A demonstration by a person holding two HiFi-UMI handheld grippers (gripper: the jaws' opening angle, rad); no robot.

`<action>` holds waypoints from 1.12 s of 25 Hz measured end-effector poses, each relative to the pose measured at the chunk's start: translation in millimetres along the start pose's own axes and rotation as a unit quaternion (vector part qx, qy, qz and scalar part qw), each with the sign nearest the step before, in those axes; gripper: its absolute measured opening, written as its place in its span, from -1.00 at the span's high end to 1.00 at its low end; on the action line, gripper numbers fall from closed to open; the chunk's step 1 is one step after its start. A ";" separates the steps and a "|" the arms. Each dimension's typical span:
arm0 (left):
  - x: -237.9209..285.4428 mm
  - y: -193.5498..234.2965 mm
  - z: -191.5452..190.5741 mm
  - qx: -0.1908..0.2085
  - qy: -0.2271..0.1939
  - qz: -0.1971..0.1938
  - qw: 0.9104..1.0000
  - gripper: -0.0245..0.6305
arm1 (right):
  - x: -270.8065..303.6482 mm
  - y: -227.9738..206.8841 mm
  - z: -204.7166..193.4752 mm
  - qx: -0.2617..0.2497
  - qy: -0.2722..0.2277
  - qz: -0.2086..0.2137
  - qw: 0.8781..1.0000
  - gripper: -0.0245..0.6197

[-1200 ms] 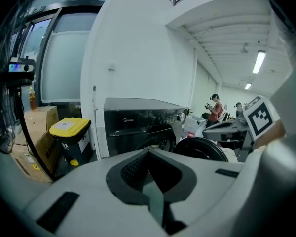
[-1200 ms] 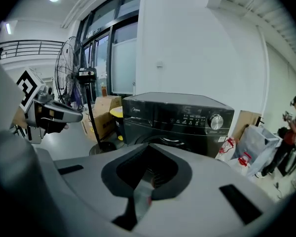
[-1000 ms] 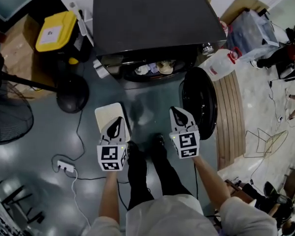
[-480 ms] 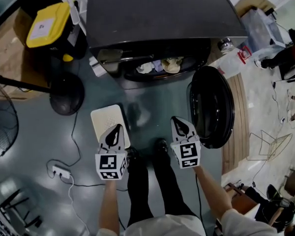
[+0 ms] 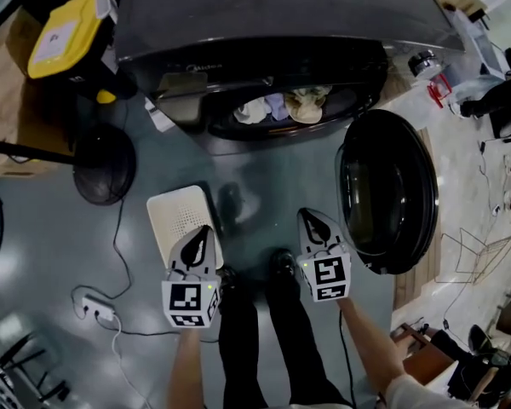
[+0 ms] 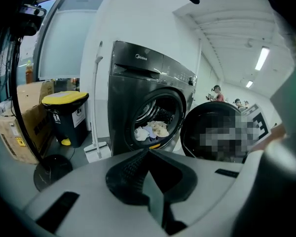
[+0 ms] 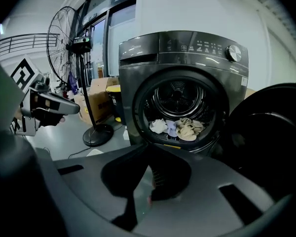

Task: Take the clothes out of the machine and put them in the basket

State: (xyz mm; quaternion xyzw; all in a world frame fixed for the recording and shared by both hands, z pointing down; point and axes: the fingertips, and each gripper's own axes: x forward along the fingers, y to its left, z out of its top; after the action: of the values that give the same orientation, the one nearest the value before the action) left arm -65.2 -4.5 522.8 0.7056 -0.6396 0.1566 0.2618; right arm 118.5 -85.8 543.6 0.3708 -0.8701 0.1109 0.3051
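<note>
A dark grey front-loading washing machine (image 5: 272,24) stands ahead with its round door (image 5: 387,190) swung open to the right. Pale clothes (image 5: 281,106) lie in a heap at the front of the drum, also seen in the left gripper view (image 6: 150,131) and the right gripper view (image 7: 180,128). A white perforated basket (image 5: 175,216) sits on the floor left of the person's feet. My left gripper (image 5: 202,230) hangs over the basket's near edge, shut and holding nothing. My right gripper (image 5: 307,216) is level with it beside the door, also shut and holding nothing. Both point at the drum from a distance.
A bin with a yellow lid (image 5: 64,32) and a cardboard box stand left of the machine. A fan's round base (image 5: 105,164) and a power strip (image 5: 94,308) with its cable lie on the floor at the left. Clutter and a wooden board (image 5: 409,279) lie at the right.
Both grippers and the head camera have sunk lower, so the machine, its door and the basket look larger. The grippers keep their pose and stay shut.
</note>
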 end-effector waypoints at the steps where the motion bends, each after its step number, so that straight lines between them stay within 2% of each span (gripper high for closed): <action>1: 4.0 1.2 -4.8 0.000 0.000 0.000 1.000 0.87 | 4.4 -1.7 -4.7 0.002 0.000 -0.002 1.000 0.85; 11: 37.7 6.9 -58.5 -0.010 0.004 -0.003 1.000 0.87 | 37.6 -7.0 -55.0 0.003 0.005 -0.006 1.000 0.85; 18: 51.9 9.1 -73.8 -0.016 -0.003 -0.001 1.000 0.87 | 57.3 -14.1 -69.0 0.001 -0.003 -0.022 1.000 0.84; 20: 55.0 11.2 -76.1 -0.017 -0.001 0.001 1.000 0.87 | 65.0 -12.6 -70.9 0.006 -0.009 -0.010 1.000 0.81; 21: 56.9 11.6 -76.4 -0.019 -0.002 0.001 1.000 0.87 | 69.3 -10.7 -71.4 0.012 -0.014 0.003 1.000 0.55; 22: 59.0 11.4 -76.2 -0.021 -0.004 0.000 1.000 0.87 | 73.3 -9.0 -71.3 0.019 -0.022 0.016 0.999 0.16; 23: 60.8 11.1 -76.4 -0.022 -0.005 -0.001 1.000 0.87 | 76.6 -8.2 -70.8 0.024 -0.031 0.024 0.999 -0.02; 24: 62.3 11.3 -77.6 -0.022 -0.005 -0.001 1.000 0.87 | 79.5 -9.0 -70.3 0.026 -0.039 0.026 0.999 -0.15; 28: 67.8 9.5 -76.7 -0.029 -0.002 -0.003 1.000 0.87 | 93.1 -17.6 -73.9 0.034 -0.039 0.018 0.999 -0.22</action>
State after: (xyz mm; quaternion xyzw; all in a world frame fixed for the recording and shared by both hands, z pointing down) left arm -56.9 -16.8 624.6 0.6996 -0.6427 0.1354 0.2813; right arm 114.0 -120.9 658.4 0.3694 -0.8834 0.1312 0.2565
